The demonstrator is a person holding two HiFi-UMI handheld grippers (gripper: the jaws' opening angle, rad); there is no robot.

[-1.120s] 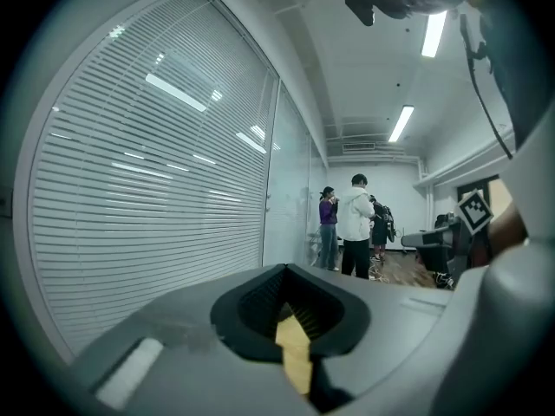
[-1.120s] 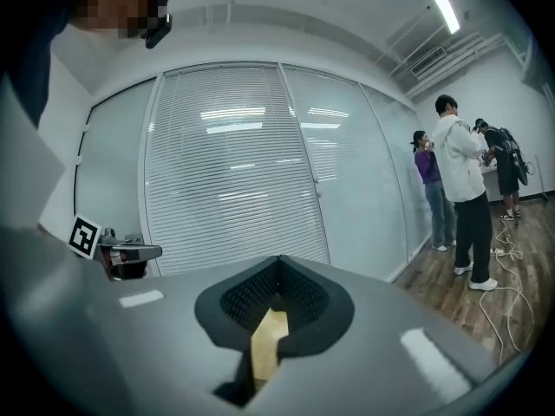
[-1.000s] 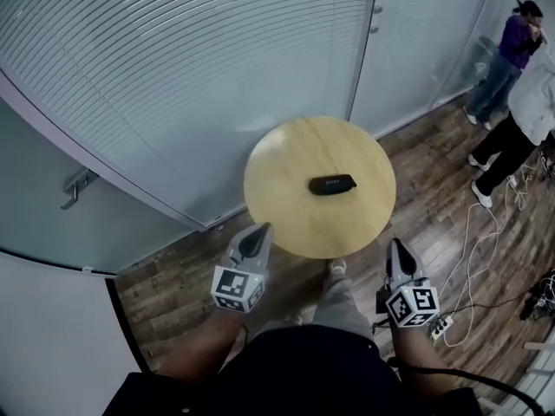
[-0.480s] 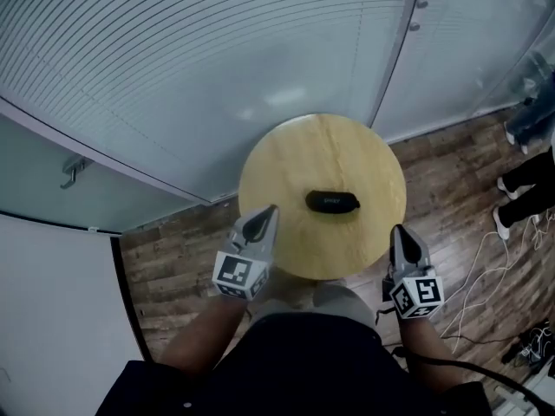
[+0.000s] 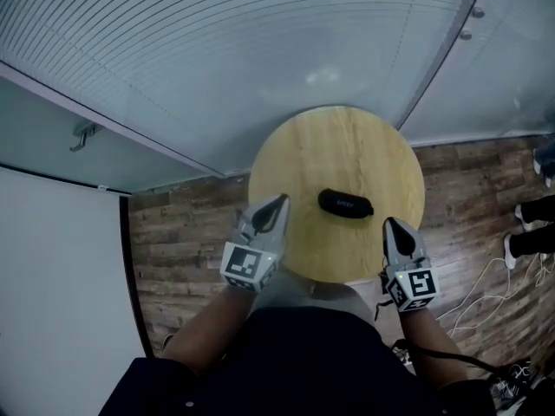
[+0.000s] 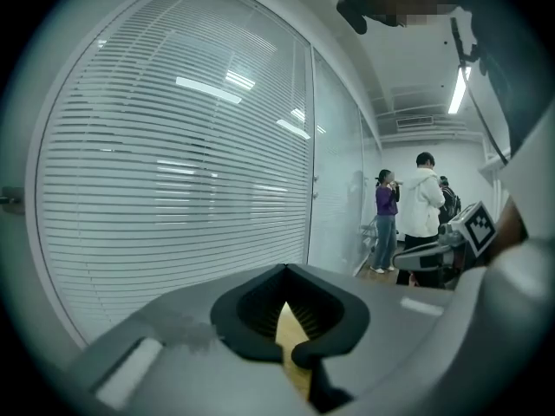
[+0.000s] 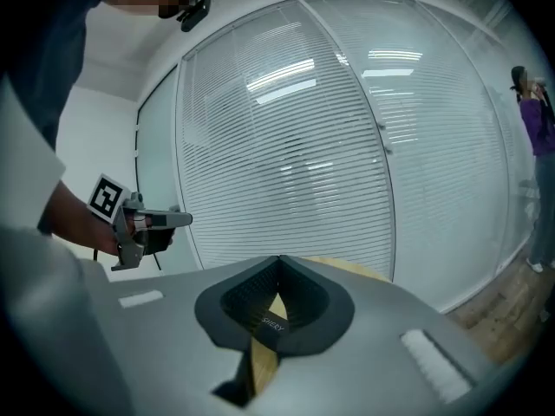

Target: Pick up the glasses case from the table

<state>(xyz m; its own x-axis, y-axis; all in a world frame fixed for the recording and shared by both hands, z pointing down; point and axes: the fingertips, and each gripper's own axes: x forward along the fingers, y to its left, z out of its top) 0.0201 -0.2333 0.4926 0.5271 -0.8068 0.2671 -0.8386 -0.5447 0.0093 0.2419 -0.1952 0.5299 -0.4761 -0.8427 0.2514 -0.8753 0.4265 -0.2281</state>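
Note:
A black glasses case lies lengthwise near the middle of the round wooden table. My left gripper hangs over the table's near left rim, left of the case and apart from it, jaws together and empty. By the near right rim, my right gripper is also shut with nothing held, a short way from the case's right end. In the right gripper view the case shows through the gap behind the shut jaws of the right gripper, and the left gripper is at the left.
A curved glass wall with blinds stands just behind the table. Wood plank floor surrounds it, with white cables and a person's shoes at the right. Other people stand far off along the glass.
Both grippers have moved forward to the table's near rim, one on each side of the case. The table and case now sit closer in the head view. The jaws stayed shut.

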